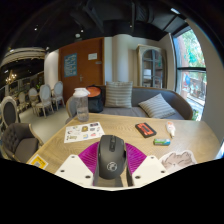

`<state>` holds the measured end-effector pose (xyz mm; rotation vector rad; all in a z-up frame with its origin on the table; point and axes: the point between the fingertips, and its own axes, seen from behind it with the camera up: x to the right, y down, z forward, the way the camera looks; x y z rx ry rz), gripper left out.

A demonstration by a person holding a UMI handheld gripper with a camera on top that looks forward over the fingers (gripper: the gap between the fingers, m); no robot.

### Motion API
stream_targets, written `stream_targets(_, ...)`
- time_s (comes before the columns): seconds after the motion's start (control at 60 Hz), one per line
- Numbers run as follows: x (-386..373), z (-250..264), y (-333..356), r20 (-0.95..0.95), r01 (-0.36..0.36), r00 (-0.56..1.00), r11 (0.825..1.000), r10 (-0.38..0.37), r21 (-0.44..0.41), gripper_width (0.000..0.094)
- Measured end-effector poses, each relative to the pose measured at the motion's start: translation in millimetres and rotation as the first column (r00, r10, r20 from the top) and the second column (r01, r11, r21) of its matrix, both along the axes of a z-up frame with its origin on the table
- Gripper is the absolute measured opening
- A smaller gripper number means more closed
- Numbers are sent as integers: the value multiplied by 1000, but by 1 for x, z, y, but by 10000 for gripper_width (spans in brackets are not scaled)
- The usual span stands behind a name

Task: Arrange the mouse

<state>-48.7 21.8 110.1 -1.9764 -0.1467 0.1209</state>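
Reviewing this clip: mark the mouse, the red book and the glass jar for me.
mouse (pixel 111 158), gripper view, middle of its top shell, between the fingers.
red book (pixel 146 130), gripper view, centre of its cover.
glass jar (pixel 81 110), gripper view, middle of its body.

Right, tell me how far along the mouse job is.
Done: the tongs have reached the grey mouse, which sits between the pink pads on the wooden table. In hand: the grasp; whether both pads press on the mouse cannot be seen. Left: setting the mouse in its place. The flyer and the dark case lie beyond it.
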Motion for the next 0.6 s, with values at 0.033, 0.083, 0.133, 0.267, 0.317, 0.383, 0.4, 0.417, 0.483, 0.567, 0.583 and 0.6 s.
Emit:
stream_targets(0.033,33,15,-4,24,34,999,999,-35,34,390)
stream_targets(0.083,95,29,-11,67,125,989,990,-129,72,390)
stream_targets(0.133,153,24,-11,121,212,968,975,-219,68,388)
stream_targets(0.267,261,-54,-26,187,339,929,936,-318,-92,388)
stream_targets(0.317,277,-86,-28,205,362,922,919,-328,-156,387)
stream_targets(0.383,288,-113,-34,211,360,924,911,-318,-204,392)
stream_targets(0.4,289,-116,-34,204,363,924,907,-322,-212,412)
stream_targets(0.417,291,-115,-33,194,364,925,909,-327,-202,431)
stream_targets(0.483,288,-115,-32,176,352,931,913,-319,-209,498)
stream_targets(0.567,284,-110,-36,135,308,949,929,-285,-206,641)
stream_targets(0.583,283,-107,-38,123,299,952,934,-279,-198,689)
stream_targets(0.6,282,-103,-40,110,291,955,938,-274,-189,738)
